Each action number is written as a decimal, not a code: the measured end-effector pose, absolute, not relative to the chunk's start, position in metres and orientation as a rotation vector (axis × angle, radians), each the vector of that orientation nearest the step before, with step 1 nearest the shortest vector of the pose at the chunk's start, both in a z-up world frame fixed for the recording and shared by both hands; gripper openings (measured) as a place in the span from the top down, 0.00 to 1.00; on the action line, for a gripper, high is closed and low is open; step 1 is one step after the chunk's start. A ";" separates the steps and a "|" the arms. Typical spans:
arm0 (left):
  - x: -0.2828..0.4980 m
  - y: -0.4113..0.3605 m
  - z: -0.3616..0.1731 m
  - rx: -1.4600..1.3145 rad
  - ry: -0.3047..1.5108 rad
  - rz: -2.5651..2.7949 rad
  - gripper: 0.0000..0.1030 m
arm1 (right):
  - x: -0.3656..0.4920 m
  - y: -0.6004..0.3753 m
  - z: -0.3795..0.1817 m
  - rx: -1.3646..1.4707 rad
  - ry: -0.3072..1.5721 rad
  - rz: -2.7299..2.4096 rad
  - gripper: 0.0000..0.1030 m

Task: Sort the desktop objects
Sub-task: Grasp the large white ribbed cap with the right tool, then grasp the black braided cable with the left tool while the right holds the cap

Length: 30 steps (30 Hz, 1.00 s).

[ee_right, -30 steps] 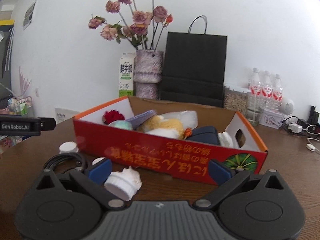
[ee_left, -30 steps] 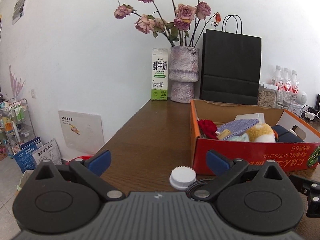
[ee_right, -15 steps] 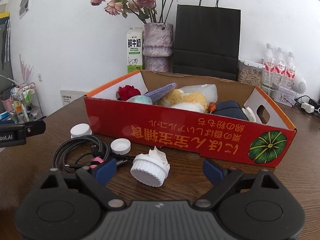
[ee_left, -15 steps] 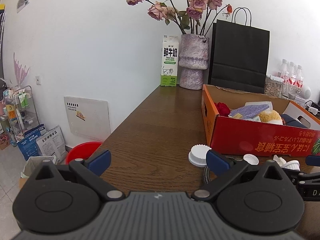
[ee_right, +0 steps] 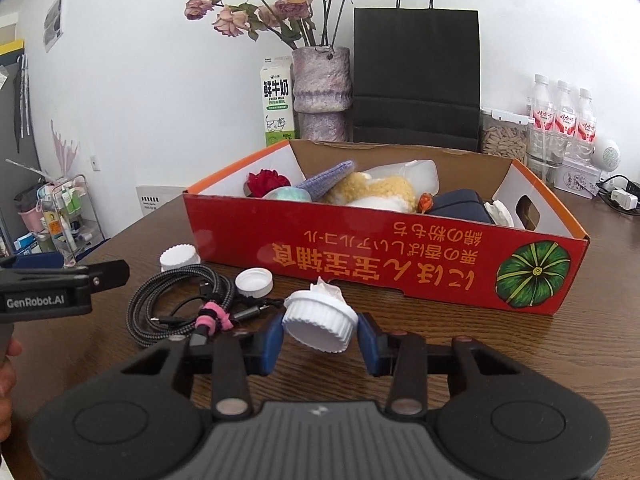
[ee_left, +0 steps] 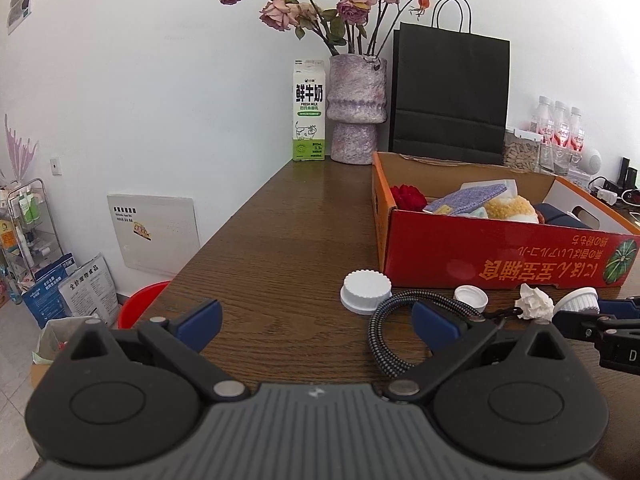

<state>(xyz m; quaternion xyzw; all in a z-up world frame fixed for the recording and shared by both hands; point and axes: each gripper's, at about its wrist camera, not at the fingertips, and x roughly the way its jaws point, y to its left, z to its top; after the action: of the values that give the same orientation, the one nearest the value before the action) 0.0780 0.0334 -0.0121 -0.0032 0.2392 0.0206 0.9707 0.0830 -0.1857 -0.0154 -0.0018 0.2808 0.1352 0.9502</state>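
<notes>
Low in the centre of the right wrist view, a white ribbed cap [ee_right: 320, 322] sits tilted between the blue pads of the right gripper [ee_right: 321, 336], whose jaws are closing on it; the left pad looks to touch its rim, while a thin gap seems to remain at the right pad, so a firm grip cannot be confirmed. A crumpled white tissue [ee_right: 327, 290] pokes up behind the cap, mostly hidden by it. Just left lie a small white lid [ee_right: 254, 282], a coiled braided cable [ee_right: 180, 304] with a pink tie, and a larger white ribbed lid [ee_right: 180, 258], all on the wooden table [ee_right: 600, 320] in front of the red cardboard box [ee_right: 400, 264]. What fills the box is only partly readable: a red flower, a purple knit piece and a yellow plush show above its wall.

From the left wrist view, the same cap [ee_left: 578, 300] appears only as a sliver at the right edge, behind the right gripper's dark fingers, while the tissue [ee_left: 534, 306] shows whole. Here the left gripper [ee_left: 316, 324] stands wide apart and holds nothing, its right finger covering part of the cable [ee_left: 384, 332]. At the left edge of the right view, a bit of a hand [ee_right: 8, 364] is cut off.
</notes>
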 end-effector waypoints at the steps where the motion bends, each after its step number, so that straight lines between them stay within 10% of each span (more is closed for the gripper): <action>1: 0.078 0.031 -0.012 -0.003 0.485 0.033 0.00 | 0.082 -0.188 -0.015 -0.002 0.567 0.270 0.62; 30: 0.130 -0.034 -0.030 0.092 0.758 -0.079 0.00 | 0.072 -0.262 -0.016 -0.020 0.476 0.098 0.62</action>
<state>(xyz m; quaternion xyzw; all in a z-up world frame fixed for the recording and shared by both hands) 0.1296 -0.0336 -0.0295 0.0450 0.3696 -0.0387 0.9273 0.0718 -0.2616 -0.0164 -0.0097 0.2356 0.0487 0.9706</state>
